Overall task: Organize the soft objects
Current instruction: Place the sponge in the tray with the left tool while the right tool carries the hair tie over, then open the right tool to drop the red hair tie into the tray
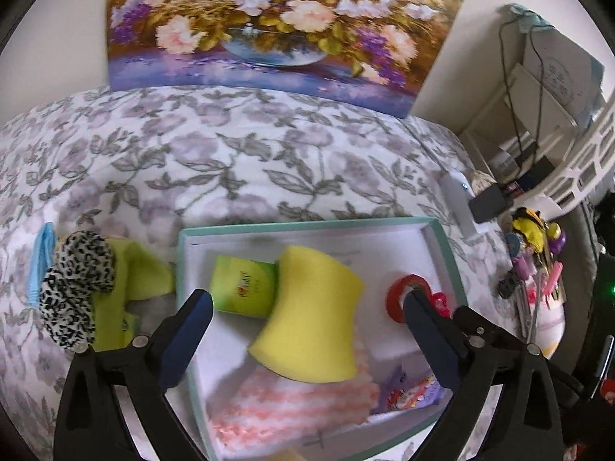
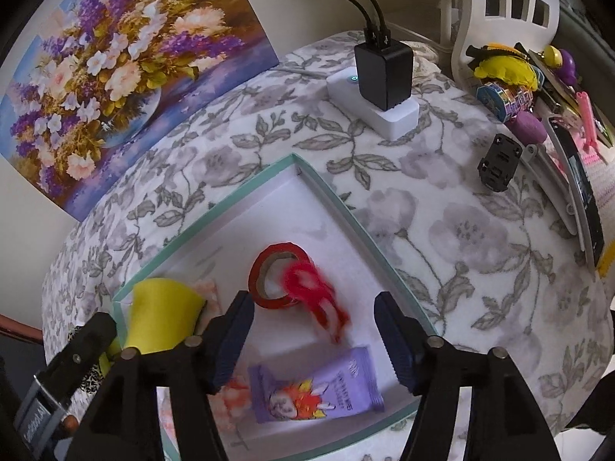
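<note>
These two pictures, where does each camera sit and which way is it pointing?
Left wrist view: rides on the left tool, looking forward and down into the box at a yellow sponge; its two open fingers show, and the right tool's black frame at lower right.
Right wrist view: rides on the right tool, looking down at the red tape roll in the box's corner; its open fingers show, with the left tool at lower left.
Shared: box, sponge, tape roll, flower painting.

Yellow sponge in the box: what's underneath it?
The yellow sponge overlaps a green packet and a pink-and-white knitted cloth. Whatever lies beneath its middle is covered.
</note>
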{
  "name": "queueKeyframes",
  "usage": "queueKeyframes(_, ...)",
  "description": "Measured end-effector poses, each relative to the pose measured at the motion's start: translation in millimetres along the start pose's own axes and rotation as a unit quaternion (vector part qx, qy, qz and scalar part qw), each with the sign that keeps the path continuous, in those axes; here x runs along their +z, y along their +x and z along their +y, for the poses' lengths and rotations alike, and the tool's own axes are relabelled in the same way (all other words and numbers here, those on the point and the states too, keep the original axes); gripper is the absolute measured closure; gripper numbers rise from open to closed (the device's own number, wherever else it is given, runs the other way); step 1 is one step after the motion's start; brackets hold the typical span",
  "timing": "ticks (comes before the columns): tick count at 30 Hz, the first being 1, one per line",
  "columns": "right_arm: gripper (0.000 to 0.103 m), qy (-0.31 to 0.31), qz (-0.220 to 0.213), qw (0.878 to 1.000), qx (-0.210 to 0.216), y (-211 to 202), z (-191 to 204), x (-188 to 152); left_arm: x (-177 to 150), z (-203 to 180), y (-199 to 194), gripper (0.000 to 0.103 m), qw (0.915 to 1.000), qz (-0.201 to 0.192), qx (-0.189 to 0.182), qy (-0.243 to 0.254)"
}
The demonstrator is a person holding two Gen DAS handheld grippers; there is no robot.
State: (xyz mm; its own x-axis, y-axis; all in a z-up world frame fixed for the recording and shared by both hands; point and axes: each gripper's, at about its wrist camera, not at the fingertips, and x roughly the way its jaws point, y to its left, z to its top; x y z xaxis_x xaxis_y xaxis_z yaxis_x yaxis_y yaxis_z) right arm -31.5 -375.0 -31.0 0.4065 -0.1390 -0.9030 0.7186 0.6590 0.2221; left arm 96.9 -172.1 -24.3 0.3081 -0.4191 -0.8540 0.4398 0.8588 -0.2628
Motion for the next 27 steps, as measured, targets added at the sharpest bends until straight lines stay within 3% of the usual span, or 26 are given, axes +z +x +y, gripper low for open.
queueKeyframes(4,0.002,-0.014,-0.001,1.0,-0.018,1.4,1.3,-0.3,0.7,8.9,-0.1,0.003,0.9997,-0.007,0.022,-0.01)
queueKeyframes(5,0.0,-0.017,-0.001,1.0,-0.02,2.0,1.6,-0.8,0.8,10.7,-0.1,0.003,0.9994,-0.008,0.03,-0.011)
queueKeyframes(12,0.0,-0.023,0.004,0.999,-0.027,7.6,2.2,-2.4,3.3,26.4,0.3,0.002,0.9957,-0.022,0.088,-0.018)
queueKeyframes(27,0.0,-0.029,0.005,0.998,-0.047,1.0,7.4,-2.4,15.0,56.2,-15.2,0.002,0.9937,-0.024,0.097,-0.051)
